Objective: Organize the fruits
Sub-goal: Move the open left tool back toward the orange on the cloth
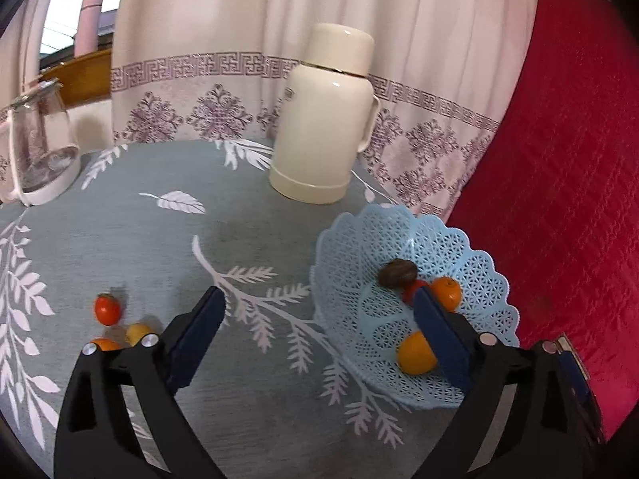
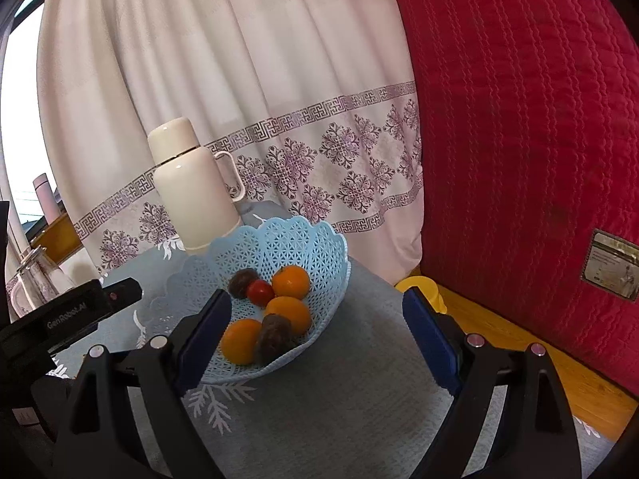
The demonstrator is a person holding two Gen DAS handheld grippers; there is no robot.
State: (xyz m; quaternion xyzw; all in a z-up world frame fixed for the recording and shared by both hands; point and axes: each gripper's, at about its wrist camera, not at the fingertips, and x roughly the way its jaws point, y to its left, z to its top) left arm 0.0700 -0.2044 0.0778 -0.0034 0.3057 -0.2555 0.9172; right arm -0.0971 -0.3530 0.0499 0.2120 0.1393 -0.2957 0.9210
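Note:
A light blue lattice basket (image 1: 399, 223) stands on the grey leaf-print tablecloth (image 1: 199, 247) at the right. It holds oranges (image 1: 415, 353), a red fruit (image 1: 413, 291) and brown fruits (image 1: 397, 273). My left gripper (image 1: 319, 307) is open, its right finger over the basket and nothing between the pads. At the left a red fruit (image 1: 107, 309), a yellow one (image 1: 137, 333) and an orange one (image 1: 106, 344) lie loose on the cloth. My right gripper (image 2: 319, 303) is open just short of the basket (image 2: 279, 247), with three oranges (image 2: 289, 313) and two brown fruits (image 2: 273, 333) ahead of it.
A cream thermos (image 1: 323, 135) stands behind the basket. A glass jar (image 1: 40, 147) is at the far left. A patterned curtain (image 1: 239, 40) hangs behind the table. A red quilted cushion (image 1: 559, 159) fills the right, with a yellow object (image 2: 423, 285) beside the table's edge.

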